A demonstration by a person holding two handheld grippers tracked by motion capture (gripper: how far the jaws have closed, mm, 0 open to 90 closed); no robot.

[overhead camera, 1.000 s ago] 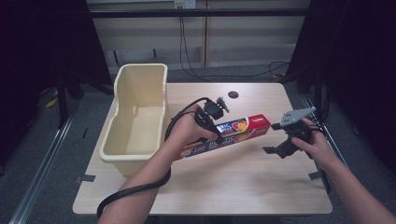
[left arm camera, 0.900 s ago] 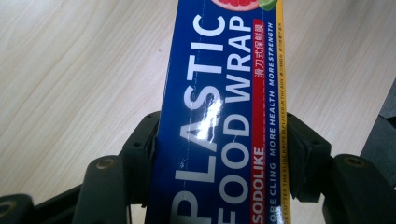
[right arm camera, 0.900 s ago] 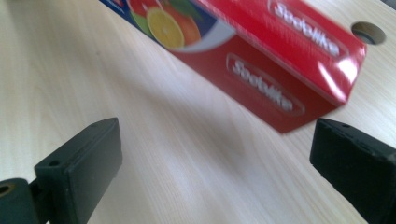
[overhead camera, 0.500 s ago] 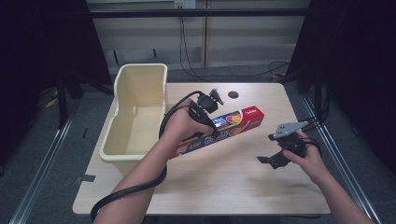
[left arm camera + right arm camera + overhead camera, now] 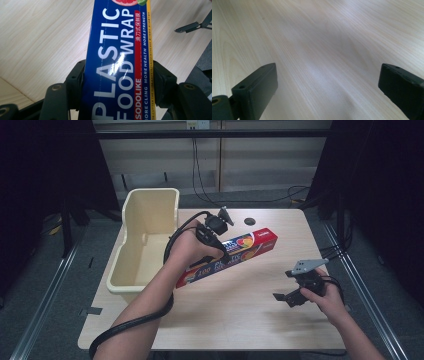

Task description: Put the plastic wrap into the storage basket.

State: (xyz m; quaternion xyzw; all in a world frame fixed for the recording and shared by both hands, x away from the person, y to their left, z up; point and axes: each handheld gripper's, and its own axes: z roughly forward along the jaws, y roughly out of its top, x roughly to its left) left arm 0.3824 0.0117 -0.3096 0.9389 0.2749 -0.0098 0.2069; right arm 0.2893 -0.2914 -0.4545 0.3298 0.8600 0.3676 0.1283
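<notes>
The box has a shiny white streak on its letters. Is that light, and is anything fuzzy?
Left gripper view: yes, lamp glare across the box. Right gripper view: the table looks soft, with a pale sheen. High view: table bright, surroundings dark.

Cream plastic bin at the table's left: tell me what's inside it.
The cream plastic bin shows a bare pale floor and inner walls in the high view, with nothing lying there. Its near right corner is covered by the person's left hand and forearm, so that part cannot be checked.
</notes>
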